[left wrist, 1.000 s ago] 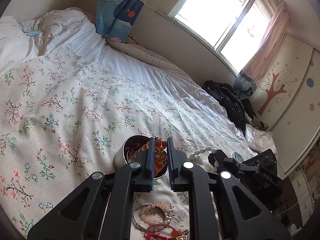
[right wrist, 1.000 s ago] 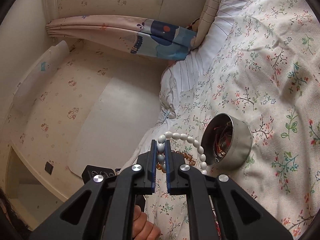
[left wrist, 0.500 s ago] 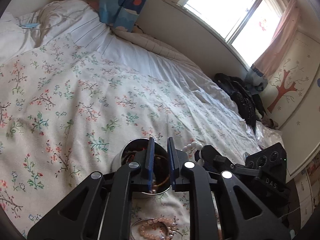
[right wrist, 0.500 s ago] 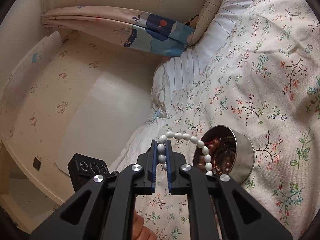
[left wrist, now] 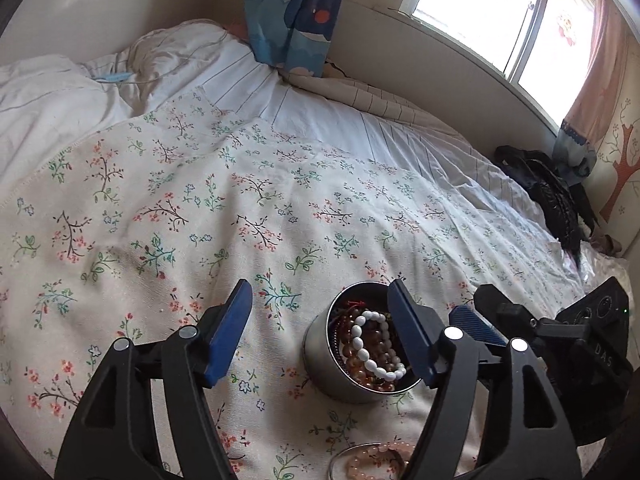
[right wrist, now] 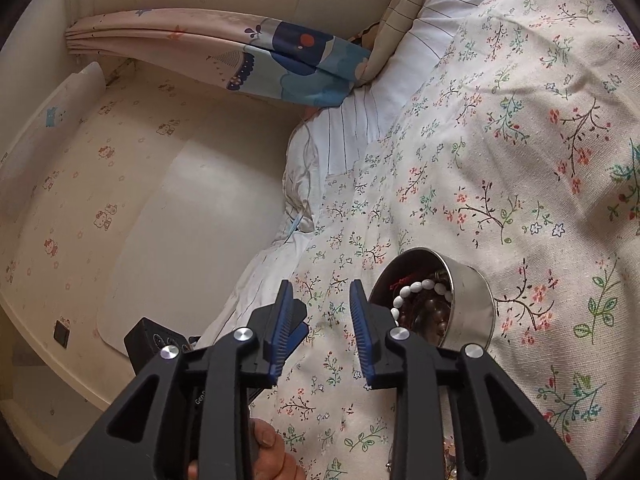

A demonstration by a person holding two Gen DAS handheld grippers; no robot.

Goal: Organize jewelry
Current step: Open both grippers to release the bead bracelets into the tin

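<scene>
Both hand-held grippers hang with their blue-padded jaws spread apart and holding nothing above a floral bedspread (left wrist: 248, 216). Left gripper (left wrist: 320, 300) straddles the near side of a round metal tin (left wrist: 320, 364), its right finger overlapping the tin's rim in the left wrist view. Right gripper (right wrist: 320, 292) hovers just left of the same tin (right wrist: 472, 300). Inside the tin a white bead bracelet (left wrist: 370, 346) lies on top of amber and dark beaded bracelets (left wrist: 360, 364). A pink bead bracelet (left wrist: 372, 458) rests on the bedspread near the frame's bottom edge. A black jacket (left wrist: 548, 196) lies at the far corner beneath the window (left wrist: 480, 12), beside a cartoon-print curtain (left wrist: 292, 12).
</scene>
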